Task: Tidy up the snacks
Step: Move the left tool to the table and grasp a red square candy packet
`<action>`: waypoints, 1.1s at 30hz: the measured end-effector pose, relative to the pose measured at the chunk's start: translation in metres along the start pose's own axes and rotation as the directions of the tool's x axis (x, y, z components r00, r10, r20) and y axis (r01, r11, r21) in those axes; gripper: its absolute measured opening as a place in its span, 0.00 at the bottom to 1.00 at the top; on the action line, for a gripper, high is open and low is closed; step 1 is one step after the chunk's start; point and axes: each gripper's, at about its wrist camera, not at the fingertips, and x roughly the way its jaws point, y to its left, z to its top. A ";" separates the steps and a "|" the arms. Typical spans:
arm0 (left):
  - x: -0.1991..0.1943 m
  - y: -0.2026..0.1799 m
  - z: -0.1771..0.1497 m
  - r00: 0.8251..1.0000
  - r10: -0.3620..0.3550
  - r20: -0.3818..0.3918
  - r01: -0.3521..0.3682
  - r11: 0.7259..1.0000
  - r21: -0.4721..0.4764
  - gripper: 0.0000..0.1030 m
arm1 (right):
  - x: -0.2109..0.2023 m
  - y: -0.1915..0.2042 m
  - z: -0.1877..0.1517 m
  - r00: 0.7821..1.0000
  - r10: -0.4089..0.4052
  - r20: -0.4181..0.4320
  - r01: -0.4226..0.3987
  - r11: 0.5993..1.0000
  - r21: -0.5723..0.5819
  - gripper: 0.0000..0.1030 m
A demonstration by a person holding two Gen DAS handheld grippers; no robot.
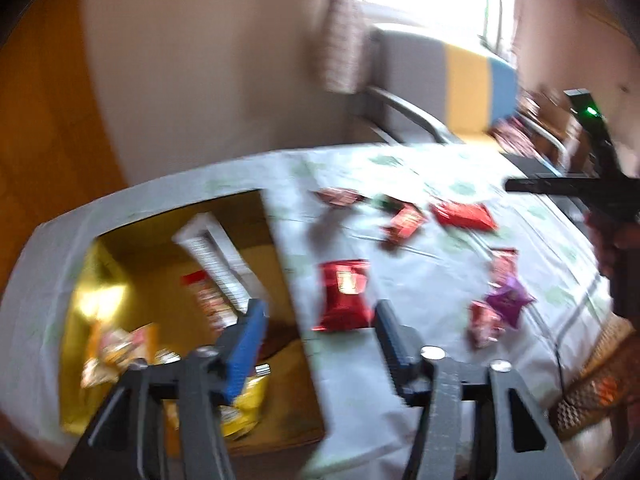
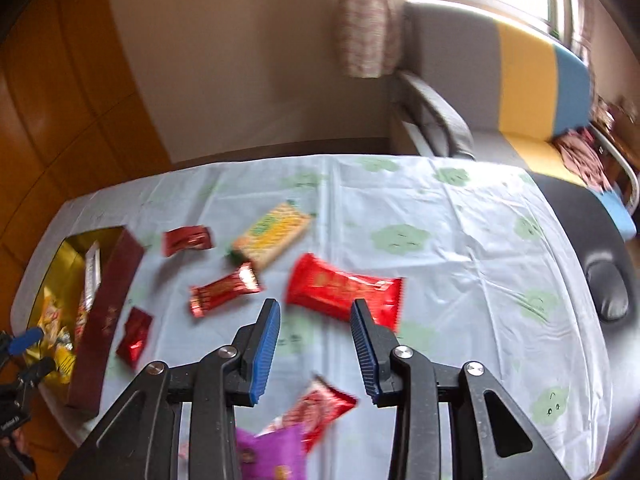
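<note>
Snacks scattered on surface, several already in gold-lined box at 9 o'clock edge. Left gripper above box rim, fingers apart, empty. Right gripper fingers apart, empty, above red packet, likely next pick.

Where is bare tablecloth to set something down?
Free: the right half of the tablecloth, between the big red packet and the black chair. Crowded: the left half, from the box to that packet, and the near edge by the purple packet.
</note>
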 end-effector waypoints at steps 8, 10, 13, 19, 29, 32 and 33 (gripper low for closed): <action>0.082 -0.033 0.031 0.967 -0.095 -0.235 0.098 0.995 -0.001 0.44 | -0.005 -0.035 0.002 0.998 0.065 0.010 -0.066 0.986 0.155 0.36; 0.100 -0.033 0.033 0.957 -0.069 -0.282 0.070 0.998 -0.008 0.46 | -0.007 -0.037 0.004 0.996 0.086 0.020 -0.089 0.981 0.170 0.37; 0.119 -0.031 0.034 0.945 -0.015 -0.325 0.018 1.000 0.009 0.48 | -0.010 -0.039 0.005 0.994 0.108 0.035 -0.113 0.977 0.180 0.38; 0.135 -0.040 0.030 0.933 -0.010 -0.359 0.029 0.998 0.047 0.57 | -0.011 -0.037 0.006 0.991 0.131 0.038 -0.135 0.974 0.179 0.38; 0.111 -0.058 0.031 0.951 -0.101 -0.292 0.130 0.988 0.083 0.59 | -0.013 -0.042 0.005 0.992 0.121 0.044 -0.127 0.971 0.201 0.38; 0.114 -0.054 0.032 0.949 -0.016 -0.316 0.083 0.976 0.201 0.60 | -0.013 -0.042 0.004 0.992 0.119 0.042 -0.125 0.972 0.197 0.38; 0.116 -0.053 0.029 0.943 -0.003 -0.333 0.085 0.969 0.232 0.61 | -0.013 -0.042 0.004 0.992 0.118 0.041 -0.124 0.973 0.197 0.38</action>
